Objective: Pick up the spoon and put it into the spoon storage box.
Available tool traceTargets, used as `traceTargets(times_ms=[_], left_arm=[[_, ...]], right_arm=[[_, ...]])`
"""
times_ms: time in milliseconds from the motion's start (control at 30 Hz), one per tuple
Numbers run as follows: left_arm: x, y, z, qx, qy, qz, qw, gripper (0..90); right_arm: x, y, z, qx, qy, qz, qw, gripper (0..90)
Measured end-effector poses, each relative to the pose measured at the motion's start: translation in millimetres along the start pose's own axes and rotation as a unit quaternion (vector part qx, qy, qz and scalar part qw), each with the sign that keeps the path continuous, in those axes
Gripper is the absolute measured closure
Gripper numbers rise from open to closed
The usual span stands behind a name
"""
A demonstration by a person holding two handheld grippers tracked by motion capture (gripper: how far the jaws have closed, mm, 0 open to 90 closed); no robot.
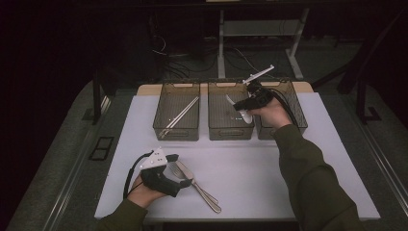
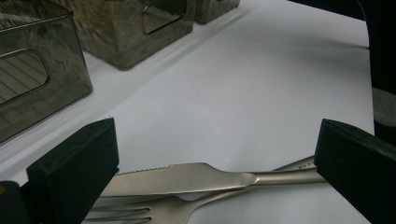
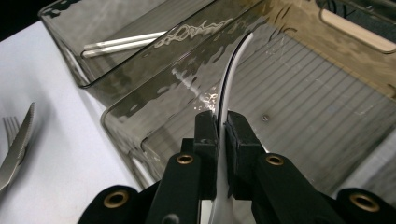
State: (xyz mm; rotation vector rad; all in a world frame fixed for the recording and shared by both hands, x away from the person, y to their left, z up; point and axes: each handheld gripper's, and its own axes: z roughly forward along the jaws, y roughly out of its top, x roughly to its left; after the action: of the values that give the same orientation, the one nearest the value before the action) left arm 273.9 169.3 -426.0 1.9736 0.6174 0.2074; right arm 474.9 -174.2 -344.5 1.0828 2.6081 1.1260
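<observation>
Two hands, right tongs (image 3: 222, 133) pinching white spoon (image 3: 231, 74)

- The left hand (image 1: 142, 192) comes in at about 7 o'clock of the high view, sleeve at the bottom edge, wrist low over the tabletop (image 1: 250, 178).
- It grips the left gripper (image 1: 180, 169), whose body points toward 3 o'clock, with the grey plate on top and the cable looping toward 9 o'clock.
- In the left gripper view, its jaws stand wide apart, their pads pressing nothing.
- The right forearm rises from 5 o'clock toward 12 o'clock, sleeve long and dark.
- The right hand (image 1: 272, 114) holds the right gripper (image 3: 223, 133) raised, pointing toward 10 o'clock.
- Its jaws are nearly together, clamped on a thin white spoon (image 3: 231, 79).
</observation>
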Motion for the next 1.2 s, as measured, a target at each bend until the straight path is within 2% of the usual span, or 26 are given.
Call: traceTargets(times_ms=[267,633,833,1033,1200], left_arm=[[0.0,-1.1,-0.7,-0.004,-0.003,-0.004,1.0000,0.0],[-2.0,-0.6,-0.5,-0.003,-0.009,-0.003,0.9999,0.0],[-1.8,-1.0,-0.4,-0.003,-0.010,-0.004,0.9999,0.0],[-2.2,-1.0,-0.5,-0.002,-0.011,-0.004,0.9999,0.0],[-2.0,-1.2,-0.6,-0.002,-0.012,-0.004,0.9999,0.0]], right_arm=[[-3.7,7.6,26.7,0.021,-0.011,-0.002,0.9997,83.6],[-6.2,1.8,57.4,0.073,-0.024,0.004,0.9970,83.6],[-3.1,-1.2,69.3,0.104,-0.029,-0.001,0.9941,83.5],[-1.3,-3.9,75.9,0.122,-0.019,0.003,0.9923,82.6],[-1.5,-3.6,75.3,0.115,-0.019,0.004,0.9932,77.8]])
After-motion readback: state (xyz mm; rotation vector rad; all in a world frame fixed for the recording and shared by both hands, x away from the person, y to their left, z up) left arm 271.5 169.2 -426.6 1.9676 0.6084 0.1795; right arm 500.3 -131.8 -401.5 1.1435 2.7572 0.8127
